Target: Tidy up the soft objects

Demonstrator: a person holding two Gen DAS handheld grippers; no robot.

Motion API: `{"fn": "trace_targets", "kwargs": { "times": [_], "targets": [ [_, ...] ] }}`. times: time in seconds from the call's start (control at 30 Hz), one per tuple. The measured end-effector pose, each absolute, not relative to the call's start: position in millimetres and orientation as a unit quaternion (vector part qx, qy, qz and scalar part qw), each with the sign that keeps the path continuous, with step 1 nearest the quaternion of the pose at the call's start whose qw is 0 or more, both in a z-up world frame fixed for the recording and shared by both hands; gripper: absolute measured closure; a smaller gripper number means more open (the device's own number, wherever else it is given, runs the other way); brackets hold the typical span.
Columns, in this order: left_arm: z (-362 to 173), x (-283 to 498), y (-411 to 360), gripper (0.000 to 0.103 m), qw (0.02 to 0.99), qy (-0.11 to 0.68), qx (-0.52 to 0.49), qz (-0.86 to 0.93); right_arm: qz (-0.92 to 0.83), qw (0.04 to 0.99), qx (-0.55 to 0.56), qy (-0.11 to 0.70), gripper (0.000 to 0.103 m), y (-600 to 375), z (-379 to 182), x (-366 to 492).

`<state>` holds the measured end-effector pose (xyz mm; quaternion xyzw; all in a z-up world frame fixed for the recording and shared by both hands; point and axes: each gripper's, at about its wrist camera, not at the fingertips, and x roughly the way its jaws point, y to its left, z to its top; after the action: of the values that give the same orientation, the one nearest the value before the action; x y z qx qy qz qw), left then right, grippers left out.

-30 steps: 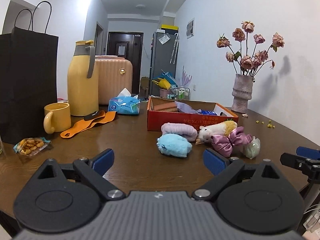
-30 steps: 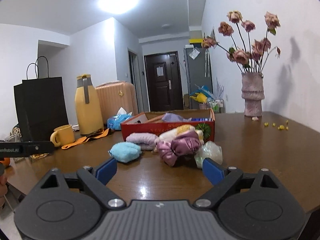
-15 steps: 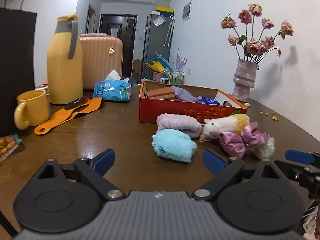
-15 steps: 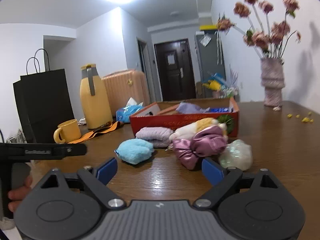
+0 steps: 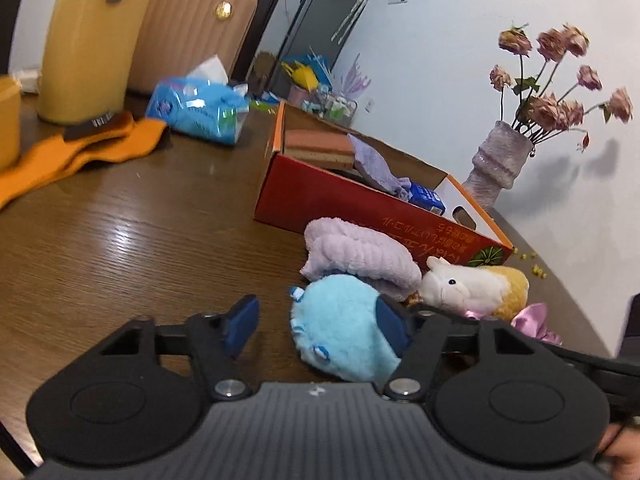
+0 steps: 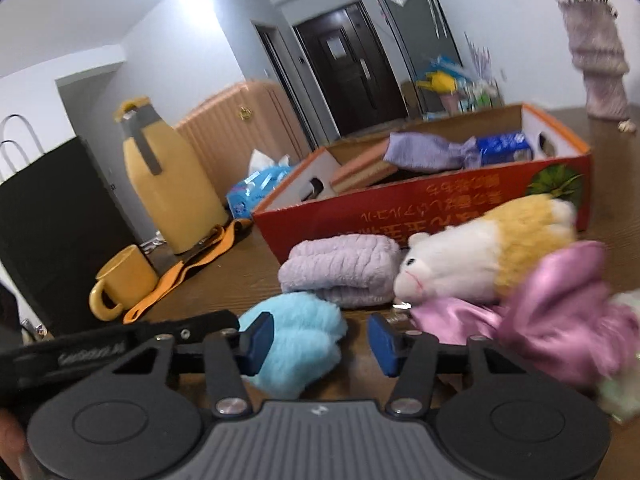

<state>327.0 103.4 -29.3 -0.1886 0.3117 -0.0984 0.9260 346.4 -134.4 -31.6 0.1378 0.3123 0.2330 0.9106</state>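
Both my claws have just been closing to about half width around the fluffy blue plush (image 5: 340, 320): the left gripper (image 5: 316, 324) has its right pad against the toy and the other clear, while my right gripper (image 6: 320, 338) frames its other end, its grip unclear. Motion blurs the pink satin bow (image 6: 560, 312). Only my right view shows the yellow mug (image 6: 124, 280). Near the table's (image 5: 120, 240) middle, the plush lies before the red box (image 5: 360, 204).
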Motion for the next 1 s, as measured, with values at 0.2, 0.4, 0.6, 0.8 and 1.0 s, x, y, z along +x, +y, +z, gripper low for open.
{"fn": "trace_targets", "kwargs": {
  "times": [0.2, 0.4, 0.6, 0.8, 1.0],
  "targets": [
    [-45.4, 338.5, 113.2, 0.064, 0.898, 0.343, -0.248, -0.12, 0.231, 0.904, 0.132, 0.333, 0.059, -117.2, -44.9, 359.4],
    [-41.7, 320.1, 103.2, 0.071, 0.891, 0.35, -0.251, -0.141, 0.246, 0.895, 0.138, 0.346, 0.076, -126.5, -37.9, 339.1],
    [-38.8, 268.5, 76.5, 0.071, 0.873, 0.377, -0.246, -0.189, 0.26, 0.889, 0.145, 0.349, 0.091, -162.6, -33.2, 273.7],
    [-34.7, 242.5, 62.5, 0.065, 0.891, 0.364, -0.209, -0.173, 0.245, 0.895, 0.167, 0.333, 0.074, -190.3, -35.1, 236.6],
    [-33.5, 241.3, 66.0, 0.062, 0.897, 0.362, -0.207, -0.148, 0.236, 0.888, 0.2, 0.34, 0.06, -198.3, -47.4, 250.2]
  ]
}}
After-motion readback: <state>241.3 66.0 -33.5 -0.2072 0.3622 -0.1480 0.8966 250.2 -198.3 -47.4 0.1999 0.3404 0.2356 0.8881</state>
